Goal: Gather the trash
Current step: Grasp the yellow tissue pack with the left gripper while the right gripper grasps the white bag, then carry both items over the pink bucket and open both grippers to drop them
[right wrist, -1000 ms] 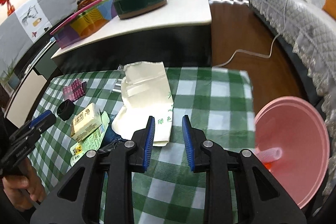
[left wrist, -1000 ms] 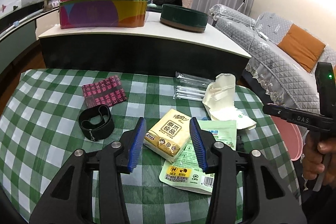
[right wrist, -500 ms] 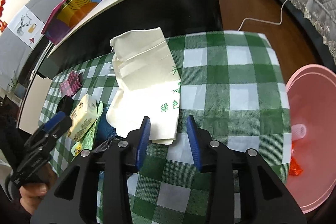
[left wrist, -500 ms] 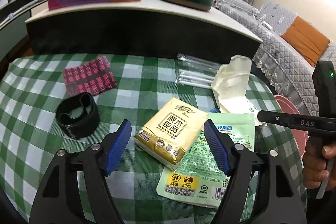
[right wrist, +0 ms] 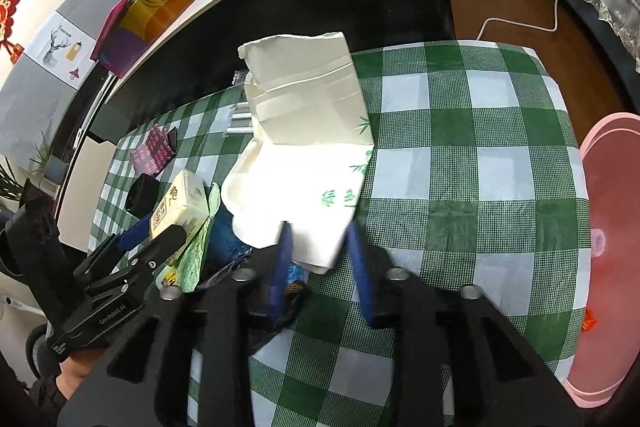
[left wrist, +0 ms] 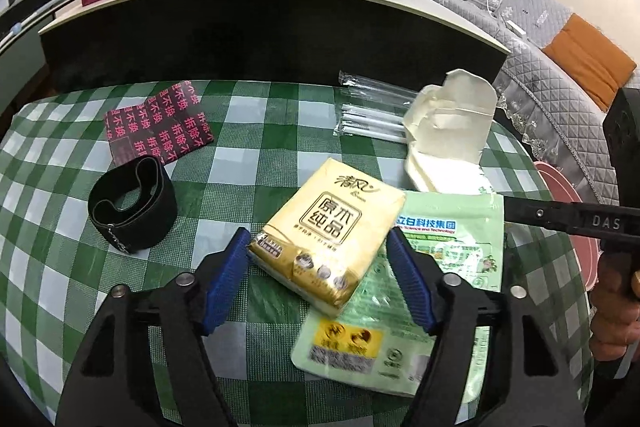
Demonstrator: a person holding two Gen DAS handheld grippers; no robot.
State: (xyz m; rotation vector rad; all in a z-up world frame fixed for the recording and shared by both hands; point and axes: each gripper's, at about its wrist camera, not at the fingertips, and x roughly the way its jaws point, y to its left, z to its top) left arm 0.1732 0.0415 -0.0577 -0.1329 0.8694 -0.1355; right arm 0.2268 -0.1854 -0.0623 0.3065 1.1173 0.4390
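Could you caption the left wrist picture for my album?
Left tongs closing around a yellow tissue pack on a green checked tablecloth.

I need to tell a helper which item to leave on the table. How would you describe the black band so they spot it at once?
Start at the green-and-white checked tablecloth in front of the long dark cabinet. Near the cloth's left side, just in front of the dark wrapper with pink characters, lies the black band. It is the only plain black, hollow loop there; its neighbours are flat printed packets.

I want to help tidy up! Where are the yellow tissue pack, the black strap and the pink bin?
yellow tissue pack (left wrist: 326, 227), left wrist view, printed top face.
black strap (left wrist: 134, 205), left wrist view, outer band.
pink bin (right wrist: 612, 227), right wrist view, inner wall.
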